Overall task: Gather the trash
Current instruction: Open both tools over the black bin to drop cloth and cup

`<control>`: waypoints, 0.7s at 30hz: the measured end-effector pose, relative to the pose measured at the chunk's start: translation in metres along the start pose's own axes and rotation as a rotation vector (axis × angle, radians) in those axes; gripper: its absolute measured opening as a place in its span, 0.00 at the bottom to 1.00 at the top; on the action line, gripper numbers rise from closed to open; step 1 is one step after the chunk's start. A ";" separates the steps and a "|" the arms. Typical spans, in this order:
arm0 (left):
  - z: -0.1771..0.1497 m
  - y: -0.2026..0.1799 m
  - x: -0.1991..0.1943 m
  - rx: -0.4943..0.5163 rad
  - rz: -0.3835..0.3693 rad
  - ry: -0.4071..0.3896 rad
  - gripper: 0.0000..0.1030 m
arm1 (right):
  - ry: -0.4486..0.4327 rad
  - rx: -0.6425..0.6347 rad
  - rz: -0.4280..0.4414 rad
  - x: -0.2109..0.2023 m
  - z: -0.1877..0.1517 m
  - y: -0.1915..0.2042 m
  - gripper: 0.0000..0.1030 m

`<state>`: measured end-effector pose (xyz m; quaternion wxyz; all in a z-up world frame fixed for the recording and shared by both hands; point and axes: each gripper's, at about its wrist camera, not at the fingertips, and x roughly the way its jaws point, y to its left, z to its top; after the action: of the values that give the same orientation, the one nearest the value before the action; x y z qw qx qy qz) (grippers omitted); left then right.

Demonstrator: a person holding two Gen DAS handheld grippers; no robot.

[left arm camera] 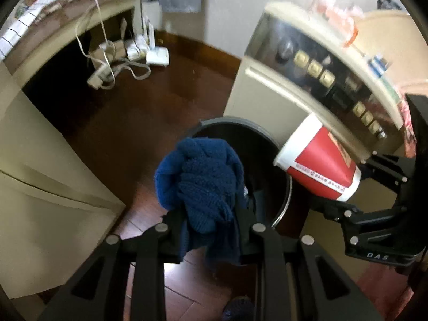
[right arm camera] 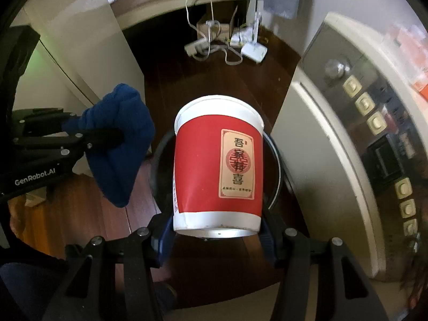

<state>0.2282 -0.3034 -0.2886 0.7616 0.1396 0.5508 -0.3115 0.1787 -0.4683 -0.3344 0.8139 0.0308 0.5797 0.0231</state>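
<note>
Trash in both hands hangs over a dark round bin on the wooden floor: a red-and-white paper cup and a bunched blue knitted cloth. The right hand-held gripper has its jaws set about half apart and pressed against the cup's base end, rim pointing away and downward toward the bin mouth; the left hand-held gripper is closed nearly tight on the cloth, whose loose folds bulge above the fingers and trail below them. Both tools point steeply down. Seen from the left wrist, the cup sits toward the bin's right edge, close beside a beige appliance with a row of buttons, so a release from here could likely clip the rim and send the cup rolling across the floor. The cloth's hanging tail might snag on a finger when the jaws part, or drape over the bin's near lip instead of falling inside. A tangle of white cables lies well apart.
</note>
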 end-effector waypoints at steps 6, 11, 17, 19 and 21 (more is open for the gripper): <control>0.005 -0.003 0.032 0.015 -0.033 0.059 0.26 | 0.074 -0.098 -0.008 0.040 0.002 0.004 0.56; 0.014 0.007 0.051 -0.029 -0.044 0.113 0.85 | 0.114 -0.125 -0.053 0.062 0.008 0.000 0.88; -0.002 0.040 0.030 -0.100 0.053 0.087 0.88 | 0.102 -0.071 -0.082 0.053 0.003 -0.014 0.89; -0.013 0.047 0.019 -0.112 0.097 0.073 0.88 | 0.102 -0.042 -0.073 0.049 -0.002 -0.014 0.89; -0.026 0.053 0.006 -0.132 0.131 0.047 0.90 | 0.103 -0.016 -0.063 0.042 -0.006 -0.011 0.90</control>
<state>0.2433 -0.2506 -0.3104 0.7747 0.1322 0.5775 -0.2210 0.1871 -0.4761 -0.3772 0.7836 0.0048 0.6213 0.0034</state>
